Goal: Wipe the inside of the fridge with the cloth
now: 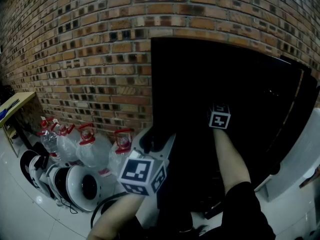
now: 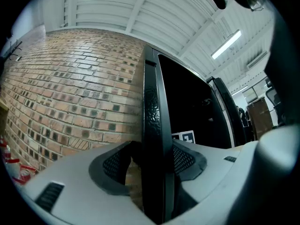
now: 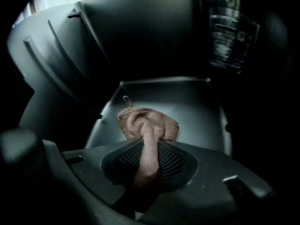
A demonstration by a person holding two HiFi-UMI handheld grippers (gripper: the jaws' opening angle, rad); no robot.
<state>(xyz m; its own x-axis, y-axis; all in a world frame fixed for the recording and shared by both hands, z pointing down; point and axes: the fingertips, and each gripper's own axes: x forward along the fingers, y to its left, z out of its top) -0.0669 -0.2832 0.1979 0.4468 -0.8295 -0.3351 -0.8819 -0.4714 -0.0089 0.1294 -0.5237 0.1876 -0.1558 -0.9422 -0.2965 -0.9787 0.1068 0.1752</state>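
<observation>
The black fridge point(image 1: 225, 74) stands open against a brick wall, its inside dark in the head view. My left gripper point(image 2: 152, 156) straddles the fridge's black left front edge point(image 2: 153, 102). Its right pad lies against that edge, while a gap shows beside the left pad. My right gripper point(image 3: 150, 149) reaches inside the fridge and is shut on a pinkish-tan cloth point(image 3: 147, 125). The cloth bunches out past the jaws over the grey floor of the compartment point(image 3: 197, 111). In the head view only the right gripper's marker cube point(image 1: 219, 116) and the forearm show.
The fridge door point(image 1: 300, 154) hangs open at the right, pale inner side showing. Ribbed inner walls point(image 3: 56, 64) flank the compartment, with a clear labelled container point(image 3: 229, 41) at the upper right. Several large water bottles point(image 1: 90, 146) and white round objects point(image 1: 80, 184) sit on the floor left of the fridge.
</observation>
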